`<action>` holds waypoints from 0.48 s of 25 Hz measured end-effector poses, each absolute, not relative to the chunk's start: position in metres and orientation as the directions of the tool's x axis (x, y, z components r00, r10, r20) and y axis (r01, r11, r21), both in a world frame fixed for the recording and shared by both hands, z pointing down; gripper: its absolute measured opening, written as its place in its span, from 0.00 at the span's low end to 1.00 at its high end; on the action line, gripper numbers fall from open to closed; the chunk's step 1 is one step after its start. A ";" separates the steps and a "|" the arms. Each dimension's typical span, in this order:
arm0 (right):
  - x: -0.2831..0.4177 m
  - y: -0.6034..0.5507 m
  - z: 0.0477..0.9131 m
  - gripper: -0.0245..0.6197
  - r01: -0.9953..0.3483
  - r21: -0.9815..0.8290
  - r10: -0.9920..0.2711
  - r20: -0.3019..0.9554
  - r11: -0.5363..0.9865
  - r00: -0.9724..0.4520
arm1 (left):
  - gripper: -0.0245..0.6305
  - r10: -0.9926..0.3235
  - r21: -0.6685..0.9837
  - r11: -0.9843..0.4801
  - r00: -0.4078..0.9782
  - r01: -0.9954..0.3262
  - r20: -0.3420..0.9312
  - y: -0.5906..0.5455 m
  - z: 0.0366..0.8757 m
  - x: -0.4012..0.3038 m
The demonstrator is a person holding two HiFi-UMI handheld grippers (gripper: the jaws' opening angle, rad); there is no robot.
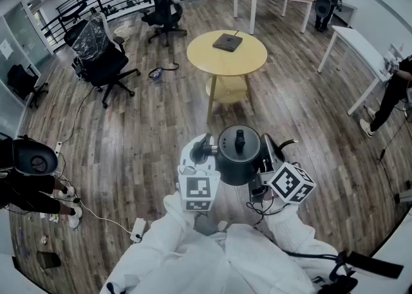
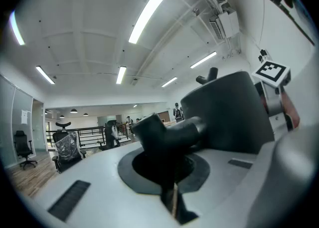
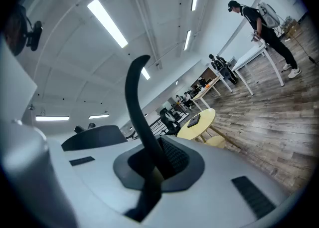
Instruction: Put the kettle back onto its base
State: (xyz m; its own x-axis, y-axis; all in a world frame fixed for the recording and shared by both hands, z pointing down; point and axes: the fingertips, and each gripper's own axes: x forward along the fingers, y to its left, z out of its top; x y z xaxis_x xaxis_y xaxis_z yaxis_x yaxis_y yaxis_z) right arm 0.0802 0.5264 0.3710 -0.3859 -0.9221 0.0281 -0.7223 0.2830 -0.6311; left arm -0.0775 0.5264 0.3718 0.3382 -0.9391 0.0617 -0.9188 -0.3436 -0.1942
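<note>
Head view: kettle (image 1: 239, 154) hung in air between both grippers, well apart from base (image 1: 227, 42) on round table (image 1: 199, 55); should carry level & seat it centred. In left gripper (image 2: 172, 192) view, jaws were clamped on prob. the spout (image 2: 172, 129). In right gripper (image 3: 149, 182) view, jaws were pinched on thin handle (image 3: 135, 97), a grip detail head view lacked.

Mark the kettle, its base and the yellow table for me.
kettle (image 1: 238, 157), head view, on its dark lid.
base (image 1: 228, 42), head view, centre of its top.
yellow table (image 1: 201, 53), head view, bare top near the left rim.
</note>
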 end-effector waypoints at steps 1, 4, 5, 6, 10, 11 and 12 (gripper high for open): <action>0.082 0.524 0.373 0.05 -0.723 -0.631 -0.922 0.030 0.281 -0.385 | 0.04 -0.938 -0.192 -0.346 0.340 -0.918 0.064 0.524 0.374 -0.075; 0.088 0.520 0.378 0.05 -0.725 -0.631 -0.923 0.037 0.276 -0.383 | 0.04 -0.935 -0.187 -0.355 0.348 -0.916 0.072 0.520 0.379 -0.069; 0.089 0.520 0.379 0.05 -0.726 -0.630 -0.923 0.039 0.274 -0.382 | 0.04 -0.934 -0.185 -0.359 0.351 -0.915 0.074 0.520 0.381 -0.068; 0.091 0.520 0.379 0.05 -0.727 -0.629 -0.924 0.040 0.273 -0.381 | 0.04 -0.932 -0.185 -0.362 0.354 -0.914 0.076 0.520 0.381 -0.066; 0.094 0.517 0.382 0.05 -0.729 -0.630 -0.924 0.046 0.269 -0.381 | 0.04 -0.929 -0.182 -0.369 0.359 -0.911 0.084 0.516 0.385 -0.063; 0.095 0.514 0.383 0.05 -0.729 -0.630 -0.923 0.049 0.268 -0.382 | 0.04 -0.929 -0.179 -0.369 0.359 -0.912 0.088 0.514 0.386 -0.062; 0.096 0.511 0.385 0.05 -0.729 -0.631 -0.923 0.053 0.266 -0.382 | 0.04 -0.929 -0.175 -0.370 0.359 -0.912 0.091 0.511 0.388 -0.060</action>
State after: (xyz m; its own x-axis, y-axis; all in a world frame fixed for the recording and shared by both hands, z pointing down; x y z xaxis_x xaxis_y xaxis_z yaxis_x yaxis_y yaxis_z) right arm 0.0964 0.5115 0.3848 -0.3819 -0.9227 0.0530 -0.7293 0.2656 -0.6305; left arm -0.0603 0.5114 0.3875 0.3590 -0.9289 0.0913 -0.9124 -0.3699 -0.1753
